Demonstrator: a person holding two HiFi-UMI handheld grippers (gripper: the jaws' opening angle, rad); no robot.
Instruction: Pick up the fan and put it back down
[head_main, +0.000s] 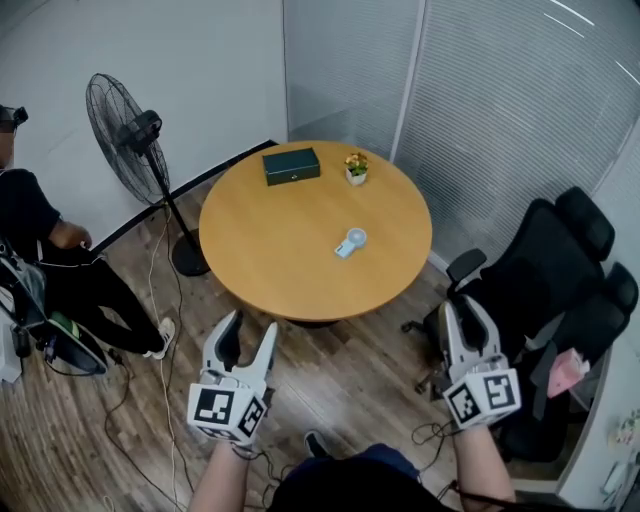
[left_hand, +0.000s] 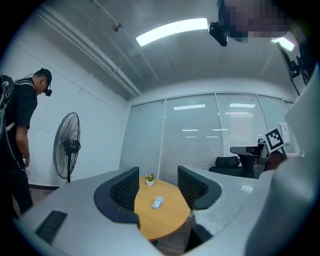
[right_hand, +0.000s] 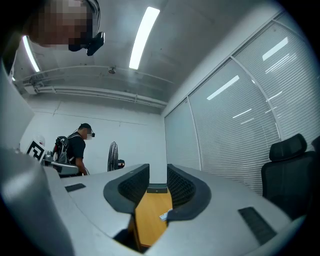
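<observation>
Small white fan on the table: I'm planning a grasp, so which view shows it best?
The head view: the small fan lies whole, seen from above on the round table. The left gripper view shows it tiny, at a low angle. The right gripper view shows only a sliver beside one jaw.

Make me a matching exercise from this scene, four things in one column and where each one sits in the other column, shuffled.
1. small fan
2. dark green box
3. potted plant
4. black office chair

A. off the table, to its right
B. table's far side, left of the plant
C. near the table's middle
D. table's far side, right of the box

Pairs: 1-C, 2-B, 3-D, 4-A
</observation>
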